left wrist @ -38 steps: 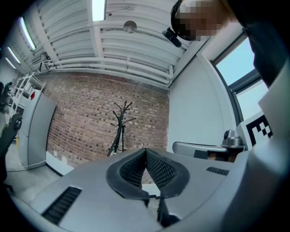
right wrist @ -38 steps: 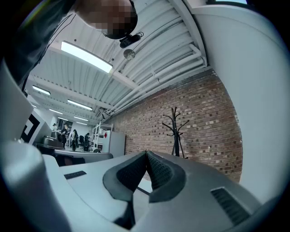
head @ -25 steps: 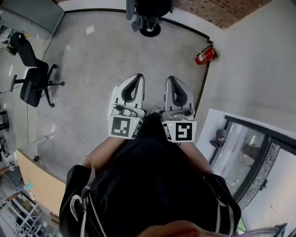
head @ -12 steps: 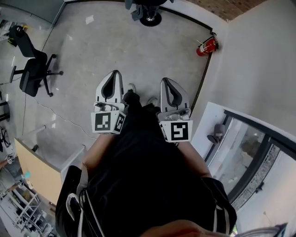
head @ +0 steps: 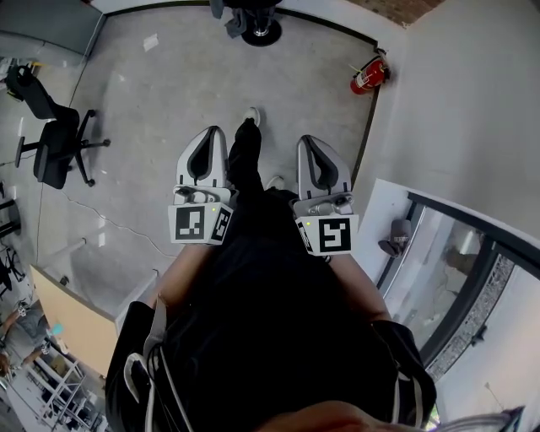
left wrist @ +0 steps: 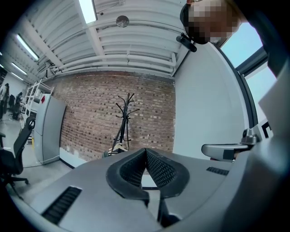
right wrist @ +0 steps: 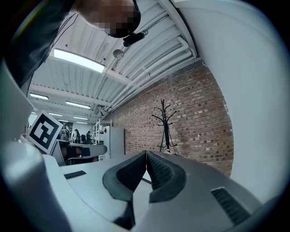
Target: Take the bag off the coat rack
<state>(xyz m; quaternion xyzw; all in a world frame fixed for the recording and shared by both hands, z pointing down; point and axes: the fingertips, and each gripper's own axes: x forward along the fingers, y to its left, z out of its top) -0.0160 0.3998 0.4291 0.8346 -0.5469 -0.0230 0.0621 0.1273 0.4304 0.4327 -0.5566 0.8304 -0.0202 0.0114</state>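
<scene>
Left tongs (head: 209, 132) (left wrist: 146, 152): clenched, tips meeting, nothing between them; held level ahead of the person.
Right tongs (head: 309, 140) (right wrist: 146, 154): clenched the same way, empty, beside the left pair.
Between them: the person's black-trousered leg (head: 245, 164), with a light shoe (head: 251, 114) on the grey concrete floor (head: 169, 93).
Coat rack: black metal pole with branching hooks (left wrist: 125, 118) (right wrist: 166, 122), well apart ahead, before the red brick wall (left wrist: 90, 118).
Bag: dark grey shape (head: 239, 18) low on the rack, above its round foot, cut by the head view's top edge; too small to make out in the gripper views.
Right side: red fire extinguisher (head: 368, 76) at the white wall's foot.
Far left: black office chair (head: 52, 152).
</scene>
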